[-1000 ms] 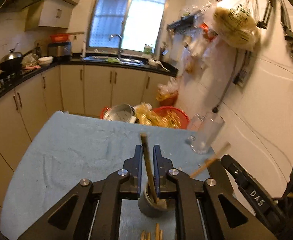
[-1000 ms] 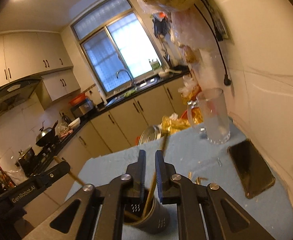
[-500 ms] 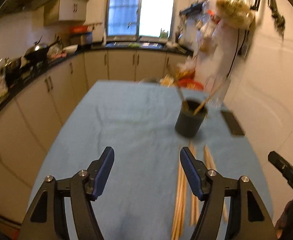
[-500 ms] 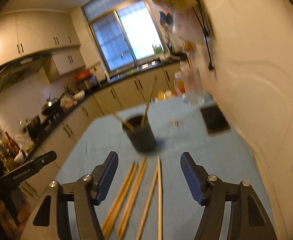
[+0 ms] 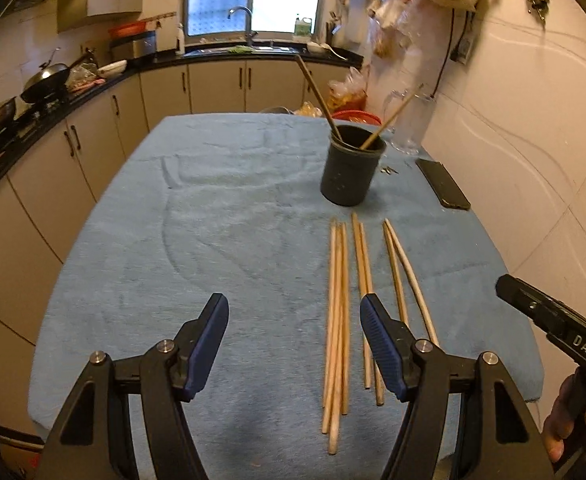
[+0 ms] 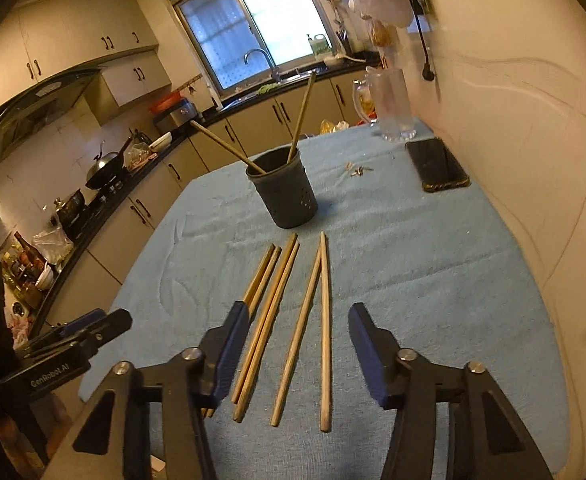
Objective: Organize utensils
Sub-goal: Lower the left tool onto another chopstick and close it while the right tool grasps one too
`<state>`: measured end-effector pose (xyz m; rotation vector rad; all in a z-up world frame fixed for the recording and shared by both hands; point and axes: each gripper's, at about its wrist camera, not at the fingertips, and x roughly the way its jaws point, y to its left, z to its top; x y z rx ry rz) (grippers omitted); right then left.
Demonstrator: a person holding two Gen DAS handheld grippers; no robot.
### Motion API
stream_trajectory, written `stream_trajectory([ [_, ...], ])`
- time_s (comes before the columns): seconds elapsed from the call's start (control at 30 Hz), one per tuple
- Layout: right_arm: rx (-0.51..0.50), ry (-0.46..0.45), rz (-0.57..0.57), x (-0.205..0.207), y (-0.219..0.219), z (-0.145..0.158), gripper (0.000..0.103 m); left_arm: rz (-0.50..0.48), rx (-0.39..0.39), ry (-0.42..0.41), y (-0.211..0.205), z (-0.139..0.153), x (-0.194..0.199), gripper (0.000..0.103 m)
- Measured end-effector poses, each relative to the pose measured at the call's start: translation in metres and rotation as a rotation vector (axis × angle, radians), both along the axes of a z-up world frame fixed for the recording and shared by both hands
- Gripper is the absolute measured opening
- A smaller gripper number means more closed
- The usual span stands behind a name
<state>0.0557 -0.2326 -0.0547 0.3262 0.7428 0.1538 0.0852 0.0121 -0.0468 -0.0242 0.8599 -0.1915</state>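
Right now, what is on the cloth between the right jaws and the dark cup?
Loose chopsticks lie between the right gripper and the cup, seen in the right wrist view.

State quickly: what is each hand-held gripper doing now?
Left hand-held gripper: open, holding nothing.
Right hand-held gripper: open, closing, empty, over the chopsticks.

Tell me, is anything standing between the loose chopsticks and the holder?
Nothing visible. Only bare blue cloth lies between the chopsticks and the holder. The phone and glass mug stand off to the side.
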Motion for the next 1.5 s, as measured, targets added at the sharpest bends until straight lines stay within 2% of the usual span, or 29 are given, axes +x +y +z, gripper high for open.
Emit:
stream_trajectory([
  [0.33, -0.001, 0.068, 0.020, 0.036, -0.006, -0.021, 0.048, -0.033, -0.005, 0.091, -0.019, -0.029, 0.036, 0.069],
  [0.7, 0.062, 0.154, 0.048, 0.110, -0.018, -0.055, 0.042, -0.105, 0.028, 0.194, -0.053, -0.066, 0.094, 0.068],
  [0.8, 0.079, 0.178, 0.065, 0.131, -0.017, -0.065, 0.039, -0.109, 0.008, 0.233, -0.056, -0.075, 0.108, 0.063],
  [0.93, 0.090, 0.211, 0.085, 0.154, -0.014, -0.075, 0.038, -0.130, 0.006, 0.258, -0.061, -0.080, 0.119, 0.047],
  [0.97, 0.091, 0.217, 0.086, 0.159, -0.013, -0.076, 0.038, -0.134, 0.006, 0.262, -0.062, -0.081, 0.122, 0.046],
  [1.13, 0.083, 0.270, 0.107, 0.177, -0.006, -0.087, 0.038, -0.153, 0.038, 0.285, -0.069, -0.088, 0.131, 0.033],
  [1.2, 0.080, 0.280, 0.114, 0.180, -0.003, -0.089, 0.036, -0.176, 0.049, 0.290, -0.073, -0.089, 0.132, 0.032],
  [1.3, 0.058, 0.291, 0.109, 0.182, 0.000, -0.092, 0.026, -0.192, 0.043, 0.286, -0.077, -0.088, 0.133, 0.020],
  [1.33, 0.064, 0.295, 0.112, 0.183, 0.000, -0.092, 0.022, -0.191, 0.034, 0.290, -0.077, -0.087, 0.134, 0.020],
  [1.5, 0.075, 0.294, 0.106, 0.181, -0.003, -0.093, 0.013, -0.158, -0.006, 0.282, -0.068, -0.078, 0.136, 0.008],
])
